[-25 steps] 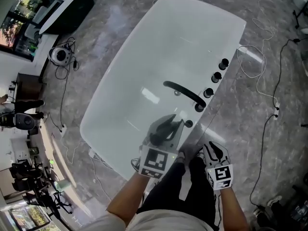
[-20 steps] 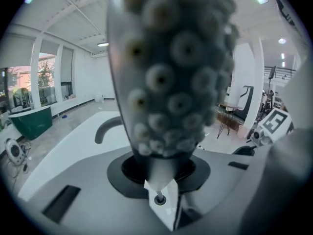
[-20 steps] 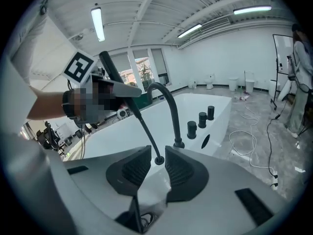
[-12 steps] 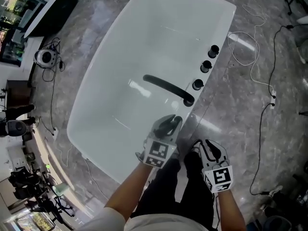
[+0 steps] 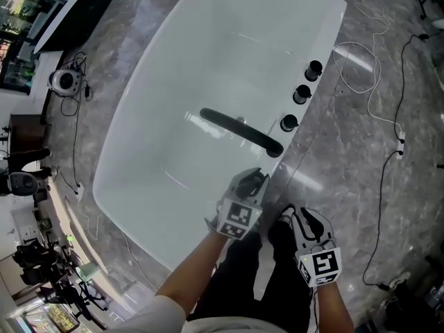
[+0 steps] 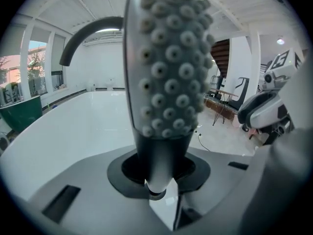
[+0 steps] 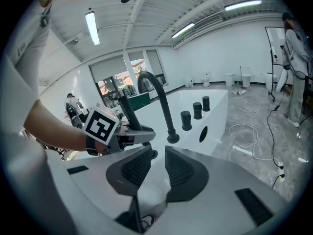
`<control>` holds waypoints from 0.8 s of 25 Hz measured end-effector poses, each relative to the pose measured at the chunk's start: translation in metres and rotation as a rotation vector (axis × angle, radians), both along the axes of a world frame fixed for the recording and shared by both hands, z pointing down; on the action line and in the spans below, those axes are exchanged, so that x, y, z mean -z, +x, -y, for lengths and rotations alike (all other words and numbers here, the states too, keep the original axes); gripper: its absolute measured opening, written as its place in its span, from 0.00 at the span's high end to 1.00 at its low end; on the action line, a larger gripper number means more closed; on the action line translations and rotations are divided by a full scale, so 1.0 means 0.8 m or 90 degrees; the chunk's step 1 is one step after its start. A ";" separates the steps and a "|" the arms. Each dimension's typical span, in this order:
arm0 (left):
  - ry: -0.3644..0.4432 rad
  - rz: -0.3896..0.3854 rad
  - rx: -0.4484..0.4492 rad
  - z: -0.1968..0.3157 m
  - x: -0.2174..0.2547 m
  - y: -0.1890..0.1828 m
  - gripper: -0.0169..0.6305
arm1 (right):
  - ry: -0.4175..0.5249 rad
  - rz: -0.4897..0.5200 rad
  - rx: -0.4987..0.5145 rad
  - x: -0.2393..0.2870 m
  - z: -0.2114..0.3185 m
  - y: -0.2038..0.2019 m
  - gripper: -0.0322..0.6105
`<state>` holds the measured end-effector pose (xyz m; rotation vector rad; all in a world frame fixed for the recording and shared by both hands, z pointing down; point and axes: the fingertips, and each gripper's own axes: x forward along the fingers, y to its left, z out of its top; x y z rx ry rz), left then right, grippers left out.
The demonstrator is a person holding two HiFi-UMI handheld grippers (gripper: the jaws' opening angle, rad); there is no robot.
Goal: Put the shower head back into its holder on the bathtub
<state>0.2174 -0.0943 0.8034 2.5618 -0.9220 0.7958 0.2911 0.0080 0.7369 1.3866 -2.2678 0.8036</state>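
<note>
Pinching the shower head [image 6: 168, 58] by its neck, left gripper [image 6: 157, 182] hangs at the bathtub [image 5: 229, 61] rim, beside the spout [image 5: 239, 130]. Right gripper [image 7: 155, 168]: jaws slightly parted, empty. Risks: holder hidden beneath gripper, handle may miss; tilted head may slip and strike the tub.

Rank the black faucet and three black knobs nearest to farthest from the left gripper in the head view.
1. Black faucet, just ahead of left gripper.
2. First knob, by faucet base.
3. Middle knob, mid-row.
4. Last knob, row's end.
</note>
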 end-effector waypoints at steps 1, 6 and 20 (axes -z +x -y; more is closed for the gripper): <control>0.000 0.001 -0.001 -0.001 -0.006 0.001 0.83 | -0.002 0.001 0.000 -0.003 -0.002 0.001 0.81; -0.006 0.014 -0.002 -0.005 -0.035 0.003 0.83 | -0.011 0.002 0.006 -0.013 -0.008 0.001 0.81; 0.009 0.030 -0.015 -0.002 -0.062 0.008 0.83 | -0.007 0.008 0.023 -0.014 0.001 -0.006 0.81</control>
